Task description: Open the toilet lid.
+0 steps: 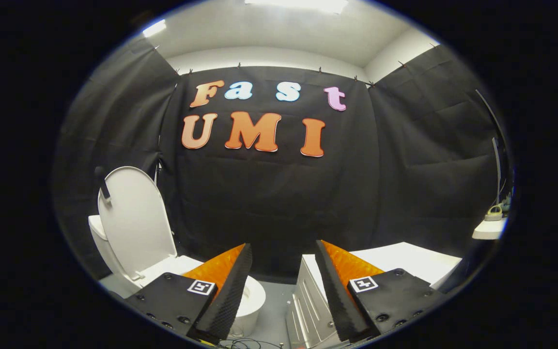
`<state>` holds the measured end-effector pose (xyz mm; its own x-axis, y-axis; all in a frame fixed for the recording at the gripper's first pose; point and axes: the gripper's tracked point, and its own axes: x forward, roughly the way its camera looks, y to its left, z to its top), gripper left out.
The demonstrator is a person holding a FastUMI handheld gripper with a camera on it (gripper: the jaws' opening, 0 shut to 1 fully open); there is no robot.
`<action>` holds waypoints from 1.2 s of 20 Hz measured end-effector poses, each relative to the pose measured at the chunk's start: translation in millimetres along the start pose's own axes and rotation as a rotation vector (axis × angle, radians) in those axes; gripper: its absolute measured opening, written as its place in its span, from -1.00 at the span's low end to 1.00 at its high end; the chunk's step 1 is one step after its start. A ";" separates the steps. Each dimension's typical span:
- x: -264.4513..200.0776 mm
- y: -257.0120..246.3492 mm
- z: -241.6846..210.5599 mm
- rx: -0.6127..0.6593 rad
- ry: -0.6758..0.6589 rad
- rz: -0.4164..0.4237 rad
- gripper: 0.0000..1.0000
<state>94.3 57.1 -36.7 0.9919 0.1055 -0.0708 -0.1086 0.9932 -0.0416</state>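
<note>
Nearest the lens, the gripper (283, 247) was held w/ its two fingers spread well apart, nothing between them; the inner faces looked ribbed or finely textured, and each finger base carried a small square marker tag. Beyond and below the fingers, a grey floor (274, 315) showed, w/ some thin cables lying on it just under the fingers. Left of the fingers stood a white toilet (114, 271), glossy and rounded; its bowl rim sat partly behind the left finger. The toilet lid (136, 218) was already up, an oval smooth white shape standing near upright against the tank. Right of the fingers was a white cabinet (308, 310) w/ grooved panel front and flat top. Black cloth walls (269, 203), wrinkled, enclosed the booth; white ceiling above w/ bright lights. Far right, a small white shelf (488, 231) held a few objects, too small to tell.
</note>
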 end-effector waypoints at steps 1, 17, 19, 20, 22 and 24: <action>-1.0 -3.1 -5.7 0.026 0.010 -0.006 0.73; -6.8 -11.2 -35.3 0.092 0.070 -0.024 0.91; -8.5 -12.9 -37.3 0.090 0.073 -0.027 0.90; -9.1 -12.1 -38.6 0.088 0.075 -0.027 0.90; -8.2 -12.1 -37.5 0.086 0.078 -0.024 0.91; -8.7 -10.7 -36.8 0.084 0.079 -0.023 0.91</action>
<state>84.4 43.8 -72.2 0.9853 0.0821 -0.1495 -0.0771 0.9963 0.0390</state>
